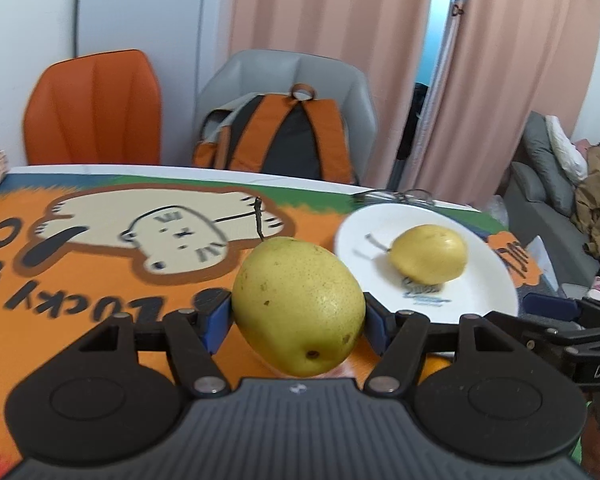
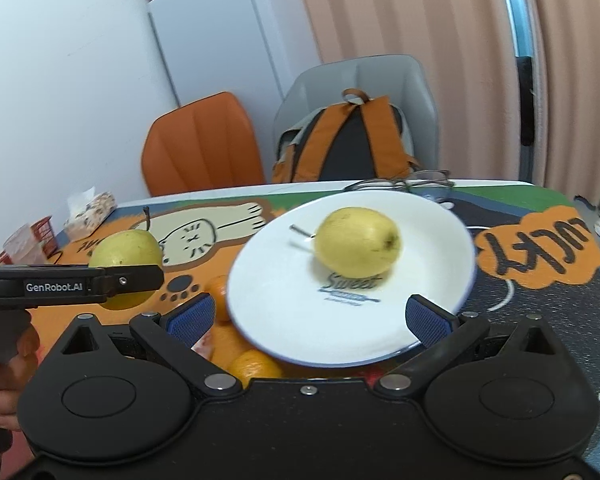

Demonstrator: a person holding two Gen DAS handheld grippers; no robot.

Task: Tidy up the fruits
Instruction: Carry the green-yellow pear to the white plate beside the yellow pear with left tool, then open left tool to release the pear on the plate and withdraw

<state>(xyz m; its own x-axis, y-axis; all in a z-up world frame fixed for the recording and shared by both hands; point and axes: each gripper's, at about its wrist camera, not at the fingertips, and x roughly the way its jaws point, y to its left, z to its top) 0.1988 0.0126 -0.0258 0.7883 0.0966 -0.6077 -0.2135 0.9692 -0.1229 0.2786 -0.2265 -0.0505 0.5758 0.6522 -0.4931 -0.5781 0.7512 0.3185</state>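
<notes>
On white plate, one pear

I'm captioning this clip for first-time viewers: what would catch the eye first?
First, the yellow-green pear clamped between the blue pads of the left tongs, above the orange cartoon mat. Next, the white plate bearing a second pear, with the right tongs open around its near rim, and oranges beneath.

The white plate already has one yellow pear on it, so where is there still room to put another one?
On the white plate, the near half around the blue "Sweet" print is bare, in front of the yellow pear lying there. Bare rim also shows to that pear's right. It is crowded under the plate's near-left edge, where oranges sit.
</notes>
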